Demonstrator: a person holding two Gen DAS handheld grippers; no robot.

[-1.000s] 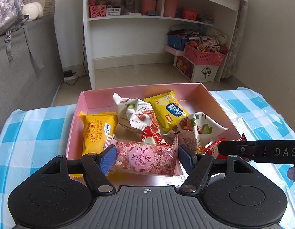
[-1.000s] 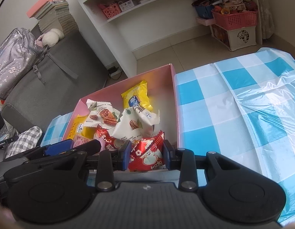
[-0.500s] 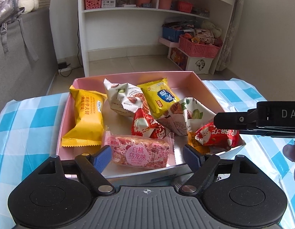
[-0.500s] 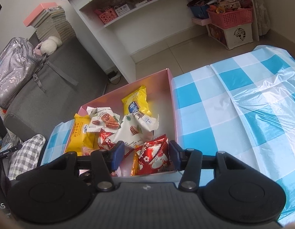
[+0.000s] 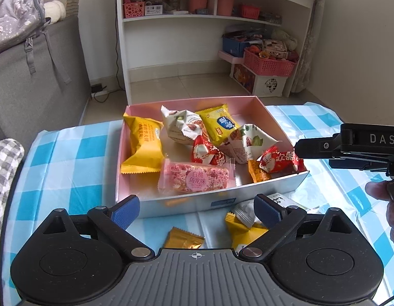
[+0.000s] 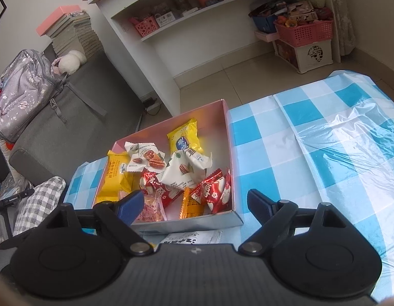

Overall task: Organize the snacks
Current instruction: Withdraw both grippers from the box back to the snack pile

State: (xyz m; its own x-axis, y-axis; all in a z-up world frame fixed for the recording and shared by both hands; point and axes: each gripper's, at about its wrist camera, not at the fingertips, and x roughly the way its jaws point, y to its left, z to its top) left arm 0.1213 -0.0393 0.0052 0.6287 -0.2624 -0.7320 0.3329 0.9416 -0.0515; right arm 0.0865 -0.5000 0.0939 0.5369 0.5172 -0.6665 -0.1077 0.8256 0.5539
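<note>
Lying crosswise, pink snack bar (image 5: 195, 179)

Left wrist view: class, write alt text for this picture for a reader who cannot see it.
A pink box of wrapped snacks sits on a blue-and-white checked tablecloth, seen past the open left tool. A pink bar packet lies nearest inside; a few packets lie outside, in front of the box. The right tool enters from the right.

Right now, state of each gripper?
Left gripper: open, holding nothing.
Right gripper: open, holding nothing.
</note>
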